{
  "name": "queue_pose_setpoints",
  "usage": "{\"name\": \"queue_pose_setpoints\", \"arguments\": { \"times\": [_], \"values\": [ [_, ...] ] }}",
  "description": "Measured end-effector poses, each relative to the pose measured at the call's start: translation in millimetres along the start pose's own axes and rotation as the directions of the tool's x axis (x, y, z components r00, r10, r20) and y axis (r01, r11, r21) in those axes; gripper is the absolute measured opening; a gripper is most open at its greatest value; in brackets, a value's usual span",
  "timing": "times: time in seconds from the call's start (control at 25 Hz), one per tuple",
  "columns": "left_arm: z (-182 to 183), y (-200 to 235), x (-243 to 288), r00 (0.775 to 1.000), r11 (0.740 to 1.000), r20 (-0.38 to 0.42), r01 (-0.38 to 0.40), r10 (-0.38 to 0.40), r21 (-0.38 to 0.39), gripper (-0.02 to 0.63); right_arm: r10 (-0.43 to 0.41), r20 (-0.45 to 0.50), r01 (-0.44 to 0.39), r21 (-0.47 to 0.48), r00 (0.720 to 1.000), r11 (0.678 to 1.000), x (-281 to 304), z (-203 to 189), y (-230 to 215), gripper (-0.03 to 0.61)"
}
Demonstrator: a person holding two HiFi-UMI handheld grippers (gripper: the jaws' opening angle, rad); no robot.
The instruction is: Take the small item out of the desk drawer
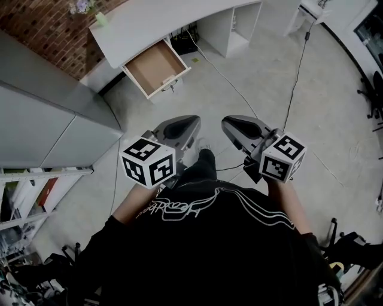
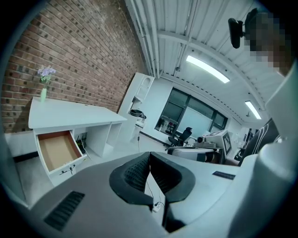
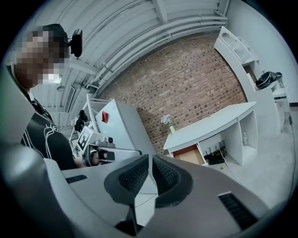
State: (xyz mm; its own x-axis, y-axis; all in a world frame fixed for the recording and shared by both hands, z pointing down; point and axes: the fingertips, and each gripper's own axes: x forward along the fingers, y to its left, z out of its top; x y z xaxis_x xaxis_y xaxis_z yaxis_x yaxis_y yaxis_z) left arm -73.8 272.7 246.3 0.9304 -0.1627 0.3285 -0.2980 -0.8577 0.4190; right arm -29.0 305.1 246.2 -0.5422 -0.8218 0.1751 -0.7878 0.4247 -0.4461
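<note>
The white desk (image 1: 157,23) stands across the floor by the brick wall, and its drawer (image 1: 163,85) is pulled out. The drawer's brown bottom (image 2: 56,149) shows bare, and I can make out no small item in it. A small dark thing hangs at the drawer's front (image 2: 70,168). My left gripper (image 1: 195,123) and right gripper (image 1: 227,124) are held side by side in front of the person's body, well short of the desk. The left gripper (image 2: 150,154) has its jaws together with nothing between them. So does the right gripper (image 3: 150,157). The drawer (image 3: 190,154) is far off in the right gripper view.
A green vase with flowers (image 1: 99,17) stands on the desk's left end. Grey cabinets (image 1: 48,113) and a shelf rack (image 1: 24,197) line the left side. Cables (image 1: 230,80) run over the floor from under the desk. Office chairs (image 1: 374,95) stand at the right.
</note>
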Motion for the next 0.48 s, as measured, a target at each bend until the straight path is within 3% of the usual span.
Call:
{"name": "queue_pose_setpoints", "arguments": {
  "times": [0.48],
  "values": [
    [97.6,217.6,99.7,0.992,0.987,-0.009,-0.125,0.125,-0.1,0.021,0.109,-0.169,-0.098,0.07,0.98,0.993,177.8,74.2,-170.0,0.055]
  ]
}}
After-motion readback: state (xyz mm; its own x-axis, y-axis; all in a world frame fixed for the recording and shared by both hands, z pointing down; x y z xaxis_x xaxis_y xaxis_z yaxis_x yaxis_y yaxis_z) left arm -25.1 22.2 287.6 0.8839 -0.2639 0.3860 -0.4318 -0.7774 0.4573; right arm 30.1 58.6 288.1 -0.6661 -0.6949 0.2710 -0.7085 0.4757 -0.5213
